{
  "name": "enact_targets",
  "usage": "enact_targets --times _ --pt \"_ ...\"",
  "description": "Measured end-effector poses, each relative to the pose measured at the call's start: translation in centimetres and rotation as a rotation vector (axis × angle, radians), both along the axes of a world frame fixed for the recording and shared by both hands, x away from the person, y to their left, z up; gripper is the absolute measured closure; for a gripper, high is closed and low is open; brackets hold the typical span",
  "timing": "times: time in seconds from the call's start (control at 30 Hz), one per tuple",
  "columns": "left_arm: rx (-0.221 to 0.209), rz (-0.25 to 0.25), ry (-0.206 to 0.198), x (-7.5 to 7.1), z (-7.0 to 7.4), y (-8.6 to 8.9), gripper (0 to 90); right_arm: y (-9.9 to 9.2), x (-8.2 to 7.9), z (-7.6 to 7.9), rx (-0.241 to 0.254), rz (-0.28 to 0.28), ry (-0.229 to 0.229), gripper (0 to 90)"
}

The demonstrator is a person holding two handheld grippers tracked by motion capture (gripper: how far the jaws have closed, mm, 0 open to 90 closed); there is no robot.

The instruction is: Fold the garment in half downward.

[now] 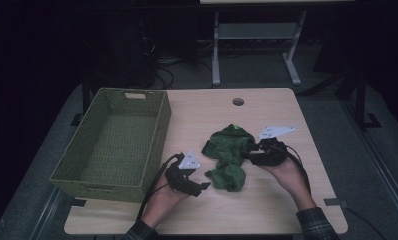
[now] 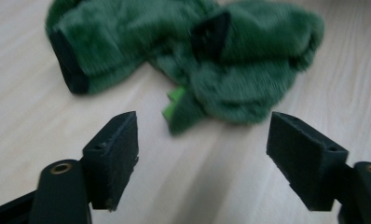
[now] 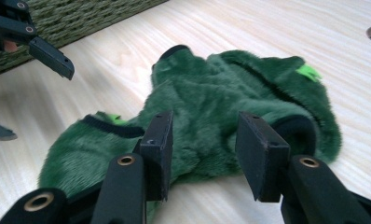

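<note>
A crumpled green plush cloth (image 1: 229,155) with dark trim lies on the wooden table (image 1: 267,210), right of centre. My right gripper (image 1: 249,150) is at the cloth's right edge. In the right gripper view its jaws (image 3: 204,121) stand apart over the green plush (image 3: 211,93) without pressing on it. My left gripper (image 1: 199,187) hovers just left of the cloth's near end. Its jaws (image 2: 204,135) are wide open over bare wood, with the cloth (image 2: 221,60) a little beyond them.
A green woven basket (image 1: 87,187) stands on the left half of the table, close to my left hand; its wall (image 3: 81,18) also appears in the right gripper view. A round cable hole (image 1: 238,101) sits near the far edge. A table frame stands behind.
</note>
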State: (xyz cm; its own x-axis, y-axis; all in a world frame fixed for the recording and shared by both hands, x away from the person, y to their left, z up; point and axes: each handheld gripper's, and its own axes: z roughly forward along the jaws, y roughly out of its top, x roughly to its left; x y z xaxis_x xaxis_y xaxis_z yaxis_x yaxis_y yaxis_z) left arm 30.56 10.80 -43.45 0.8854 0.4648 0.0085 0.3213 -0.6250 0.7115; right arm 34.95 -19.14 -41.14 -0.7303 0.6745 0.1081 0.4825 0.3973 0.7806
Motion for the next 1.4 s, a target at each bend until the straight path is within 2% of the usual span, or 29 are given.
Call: enact_targets --times 0.1,0.13,0.17,0.27,0.3,0.37,0.4,0.43,0.47,0.5,0.53,0.57,0.63,0.7,0.8,0.83,0.9,0.97,1.03,1.07,1.17,1.27,1.37,1.4 --pt "-0.007 -0.008 0.0 1.4 0.9 -0.7 28.8 -0.3 0.6 0.3 0.004 -0.024 -0.001 53.3" --pt "-0.007 -0.008 0.0 1.4 0.9 -0.7 30.1 -0.3 0.9 0.4 -0.007 -0.029 0.0 52.8" --pt "-0.013 -0.008 0.004 2.2 1.3 -1.0 31.8 -0.4 1.1 0.5 -0.014 -0.038 -0.003 52.7" --pt "-0.019 -0.009 -0.005 2.8 1.6 -1.3 35.1 -0.6 1.6 0.7 -0.003 -0.045 -0.008 52.6" --pt "-0.016 -0.006 -0.008 3.2 1.7 -1.5 36.3 -0.8 2.1 0.9 -0.001 -0.053 0.003 52.4" --pt "-0.017 -0.005 -0.02 4.3 2.2 -2.1 38.5 -1.0 2.5 1.2 -0.006 -0.055 -0.002 52.5" --pt "-0.017 -0.005 -0.02 4.3 2.2 -2.1 39.5 -1.0 2.5 1.2 -0.006 -0.055 -0.002 52.5" --pt "-0.013 -0.002 -0.036 5.2 2.4 -2.4 40.3 -1.2 3.0 1.4 0.0 -0.061 -0.005 52.6" --pt "-0.013 -0.002 -0.036 5.2 2.4 -2.4 40.6 -1.2 3.3 1.5 -0.005 -0.064 0.002 52.7" --pt "-0.018 0.001 -0.037 6.2 2.7 -2.6 41.0 -1.3 3.5 1.6 -0.004 -0.068 0.0 52.8" --pt "-0.018 0.001 -0.037 6.2 2.7 -2.6 41.5 -1.3 3.5 1.6 -0.004 -0.068 0.0 52.8" --pt "-0.033 0.005 -0.031 7.2 2.8 -2.8 42.5 -1.4 4.0 1.7 -0.001 -0.072 -0.004 54.1" --pt "-0.037 0.003 -0.031 7.7 3.0 -3.0 43.9 -1.5 4.2 1.8 0.002 -0.071 -0.003 53.6" --pt "-0.042 0.006 -0.028 9.1 3.2 -3.4 45.2 -1.7 5.1 2.0 -0.01 -0.081 0.008 53.6" --pt "-0.045 0.014 -0.025 10.0 3.2 -3.7 45.9 -1.8 5.6 2.1 -0.005 -0.09 0.003 53.7" --pt "-0.047 0.015 -0.022 10.6 3.2 -3.9 47.3 -1.9 6.4 2.1 -0.01 -0.098 0.013 53.7" --pt "-0.036 0.019 -0.023 11.6 3.1 -4.3 47.9 -1.9 6.7 2.1 -0.015 -0.102 0.014 53.9" --pt "-0.021 0.028 -0.026 13.2 2.7 -4.8 49.1 -2.0 7.9 1.6 -0.022 -0.118 0.024 54.2" --pt "-0.012 0.036 -0.023 14.1 2.2 -4.9 49.6 -2.0 8.6 1.1 -0.026 -0.125 0.032 54.2" --pt "-0.012 0.036 -0.023 14.1 2.2 -4.9 49.6 -2.0 8.6 1.1 -0.026 -0.125 0.032 54.2" --pt "-0.013 0.043 0.005 15.5 1.2 -5.0 49.5 -2.0 9.5 -0.1 -0.035 -0.127 0.068 53.7" --pt "-0.01 0.042 0.01 16.0 0.7 -5.1 49.5 -2.1 9.7 -0.7 -0.038 -0.128 0.088 52.8" --pt "-0.005 0.04 0.018 16.7 -0.6 -5.4 49.0 -2.2 10.0 -2.1 -0.042 -0.134 0.113 50.7" --pt "-0.005 0.04 0.018 16.7 -0.6 -5.4 49.0 -2.2 10.0 -2.4 -0.041 -0.132 0.118 50.6"
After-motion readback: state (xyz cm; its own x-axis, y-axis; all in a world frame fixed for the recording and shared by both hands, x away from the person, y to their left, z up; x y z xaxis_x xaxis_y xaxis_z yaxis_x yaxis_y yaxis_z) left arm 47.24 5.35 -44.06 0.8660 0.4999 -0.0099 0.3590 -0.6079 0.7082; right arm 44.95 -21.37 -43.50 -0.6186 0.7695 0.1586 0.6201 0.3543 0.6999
